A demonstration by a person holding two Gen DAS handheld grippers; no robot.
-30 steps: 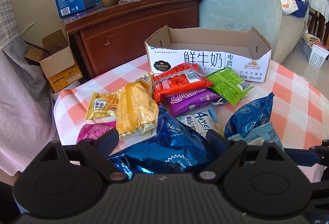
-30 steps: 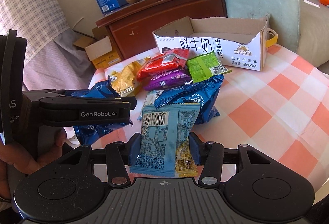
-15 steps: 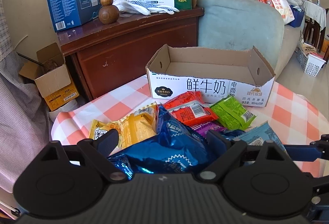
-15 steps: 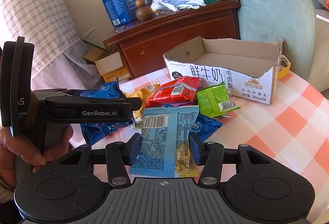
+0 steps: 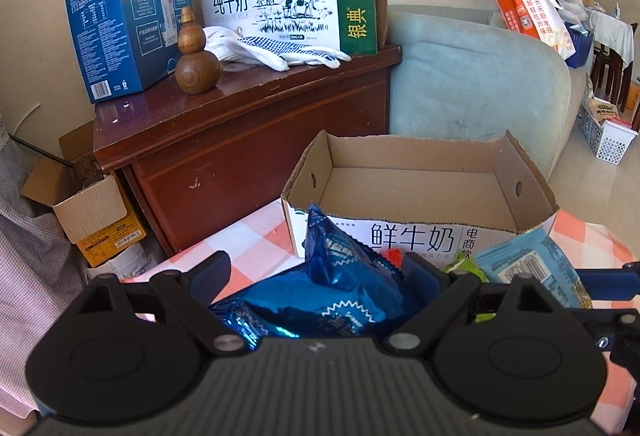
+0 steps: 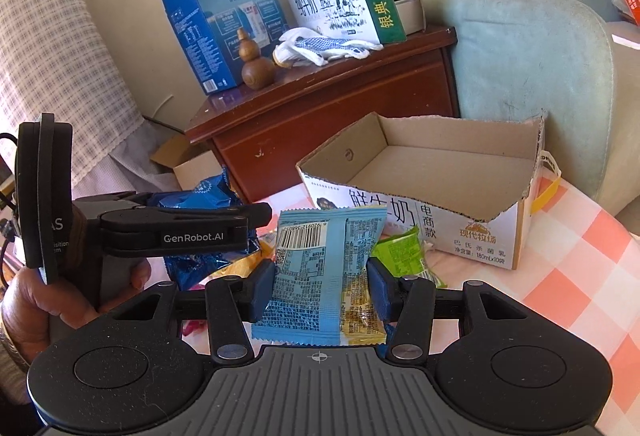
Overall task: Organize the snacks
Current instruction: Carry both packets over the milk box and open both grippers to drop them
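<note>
Both tongs are loaded. Your left tongs (image 5: 316, 276) stand wide and are filled by a puffy dark blue snack bag (image 5: 332, 292), which bulges up between the pads; your right tongs (image 6: 320, 286) are pinched on a flat light blue packet (image 6: 324, 272), held upright with its barcode at the top.

As far as the two views show, the sorting has barely begun. The open cardboard box (image 5: 420, 236) on the far side of the worktop (image 6: 576, 276) shows only its bare cardboard floor, with nothing in it. Other snacks are on the checked cloth in front of it: a green packet (image 6: 404, 256) just right of the light blue one, plus slivers of orange-yellow and pink wrappers low between the tongs.

Each packet is clear of the cloth, near the box's front wall but not over its opening. You would judge that carrying them past that near wall and letting go comes next, then the rest of the pile.
</note>
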